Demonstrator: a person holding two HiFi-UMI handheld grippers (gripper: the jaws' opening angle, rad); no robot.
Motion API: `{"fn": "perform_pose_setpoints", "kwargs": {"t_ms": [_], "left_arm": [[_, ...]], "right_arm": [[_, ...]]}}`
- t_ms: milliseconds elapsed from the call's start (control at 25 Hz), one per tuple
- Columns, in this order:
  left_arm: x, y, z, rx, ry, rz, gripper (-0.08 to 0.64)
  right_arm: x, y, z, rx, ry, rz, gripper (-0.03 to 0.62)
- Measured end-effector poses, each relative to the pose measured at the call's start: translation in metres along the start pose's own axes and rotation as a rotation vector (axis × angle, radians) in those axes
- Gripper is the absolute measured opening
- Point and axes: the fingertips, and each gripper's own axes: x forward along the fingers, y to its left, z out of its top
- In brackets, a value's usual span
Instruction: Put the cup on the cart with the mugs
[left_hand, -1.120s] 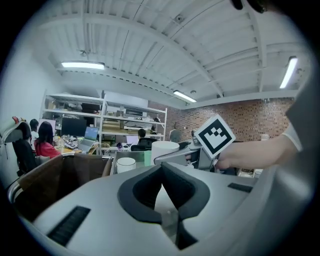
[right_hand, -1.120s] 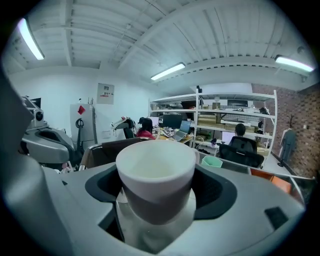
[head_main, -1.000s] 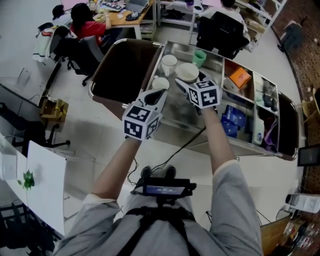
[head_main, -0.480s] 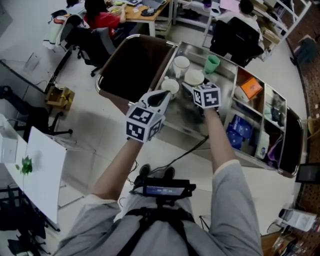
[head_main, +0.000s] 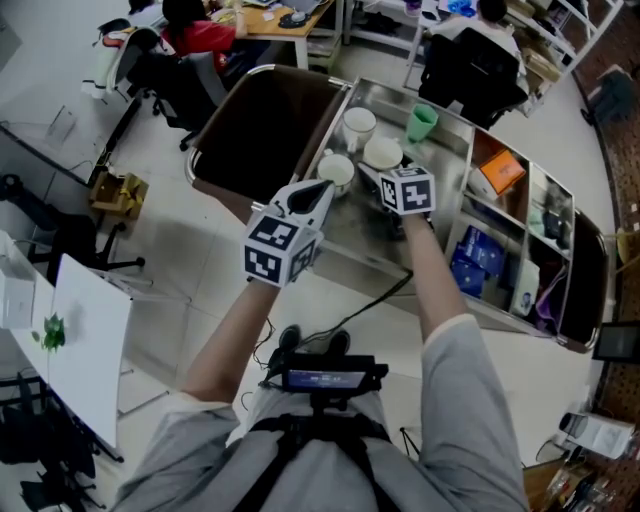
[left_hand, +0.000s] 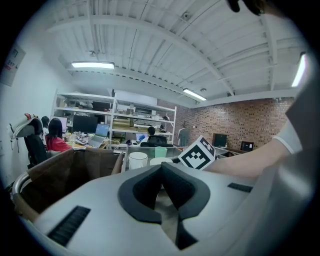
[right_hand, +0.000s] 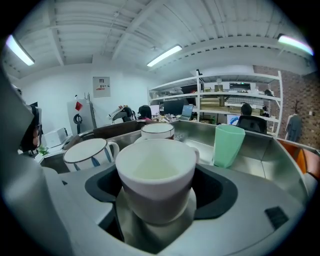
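White cup (right_hand: 156, 170), centre of the right gripper view, stands upright with its mouth up, clamped between my right gripper's (right_hand: 157, 189) dark pads. Around it is the steel cart tray (right_hand: 260, 165), which holds a blue-striped mug (right_hand: 89, 152), a dark-rimmed mug (right_hand: 157, 131) and a green tumbler (right_hand: 227, 145). My left gripper (head_main: 318, 190), left of centre in the head view, has its jaws together, empty.

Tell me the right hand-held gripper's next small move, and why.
Probably lower the plain white ceramic cup straight down onto the steel cart tray. The right hand-held gripper grips it beside the blue-striped white mug, with bare steel beneath.
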Motion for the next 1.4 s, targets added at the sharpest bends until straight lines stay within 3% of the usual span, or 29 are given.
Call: {"fn": "perform_pose_setpoints", "kwargs": {"t_ms": [600, 760, 1120, 1400], "left_arm": [[-0.002, -0.004, -0.003, 0.003, 0.006, -0.017, 0.000], [-0.006, -0.005, -0.003, 0.004, 0.002, -0.031, 0.000], [-0.020, -0.011, -0.001, 0.023, -0.004, -0.078, 0.000], [-0.038, -0.014, -0.003, 0.047, -0.008, -0.134, 0.000]], "right_arm": [[-0.009, 0.001, -0.006, 0.008, 0.040, -0.028, 0.463], [-0.020, -0.005, 0.001, -0.019, 0.020, -0.081, 0.463], [-0.071, -0.007, 0.022, 0.032, -0.069, -0.176, 0.463], [-0.124, 0.018, 0.035, 0.040, -0.122, -0.209, 0.463]]}}
